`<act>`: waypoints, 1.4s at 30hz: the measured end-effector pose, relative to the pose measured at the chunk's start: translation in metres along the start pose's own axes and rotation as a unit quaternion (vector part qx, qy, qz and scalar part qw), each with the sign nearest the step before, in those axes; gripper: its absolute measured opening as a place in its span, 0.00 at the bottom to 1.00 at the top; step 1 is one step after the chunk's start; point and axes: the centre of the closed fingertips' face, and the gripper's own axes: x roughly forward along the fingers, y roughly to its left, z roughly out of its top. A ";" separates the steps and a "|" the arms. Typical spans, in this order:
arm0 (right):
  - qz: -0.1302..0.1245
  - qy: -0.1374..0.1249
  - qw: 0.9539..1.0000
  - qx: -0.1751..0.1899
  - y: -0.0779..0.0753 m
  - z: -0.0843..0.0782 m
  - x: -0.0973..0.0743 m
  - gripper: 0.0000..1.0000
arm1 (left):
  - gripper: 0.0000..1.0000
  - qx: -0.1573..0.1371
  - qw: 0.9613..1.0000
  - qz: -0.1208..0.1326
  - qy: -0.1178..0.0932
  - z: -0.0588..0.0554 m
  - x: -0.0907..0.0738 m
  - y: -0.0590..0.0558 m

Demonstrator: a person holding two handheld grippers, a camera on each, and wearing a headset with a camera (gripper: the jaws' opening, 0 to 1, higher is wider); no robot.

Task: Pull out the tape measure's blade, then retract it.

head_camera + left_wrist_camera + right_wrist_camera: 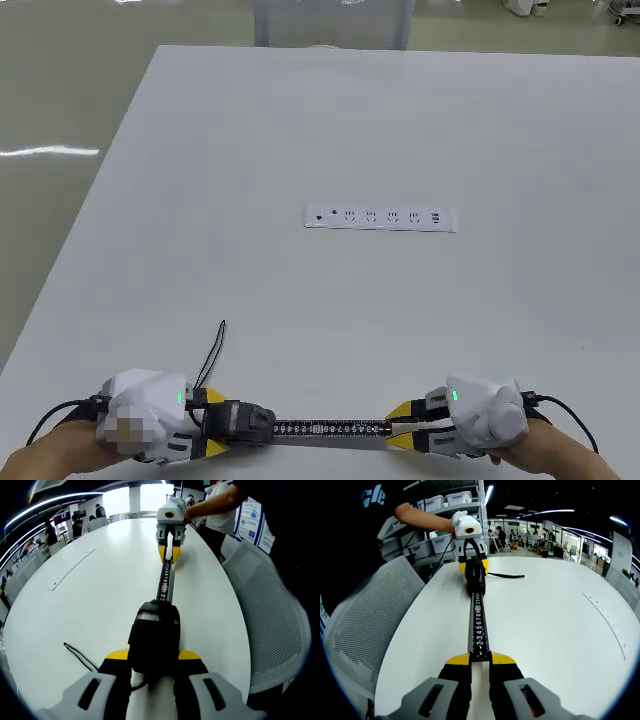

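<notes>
Left gripper (152,661) clamping case (155,632), right gripper (480,662) pinching blade (479,622)

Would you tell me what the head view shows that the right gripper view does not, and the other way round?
The head view adds the right gripper seen from above with its green light, and the floor past the table. The right gripper view adds readable numbers on the blade, a mesh chair and shelves with bins. Both share the left gripper shut on the tape measure, the right one pinching the stretched blade's end, a black cord and a power strip.
</notes>
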 end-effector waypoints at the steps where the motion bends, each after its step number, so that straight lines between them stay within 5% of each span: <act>1: 0.000 0.001 1.000 -0.001 0.000 0.000 -0.001 0.10 | 0.28 0.000 1.000 0.000 0.000 0.000 0.000 0.000; 42: -0.003 0.007 1.000 0.007 -0.001 -0.017 -0.021 0.10 | 0.28 0.002 1.000 -0.003 0.007 -0.001 0.001 0.000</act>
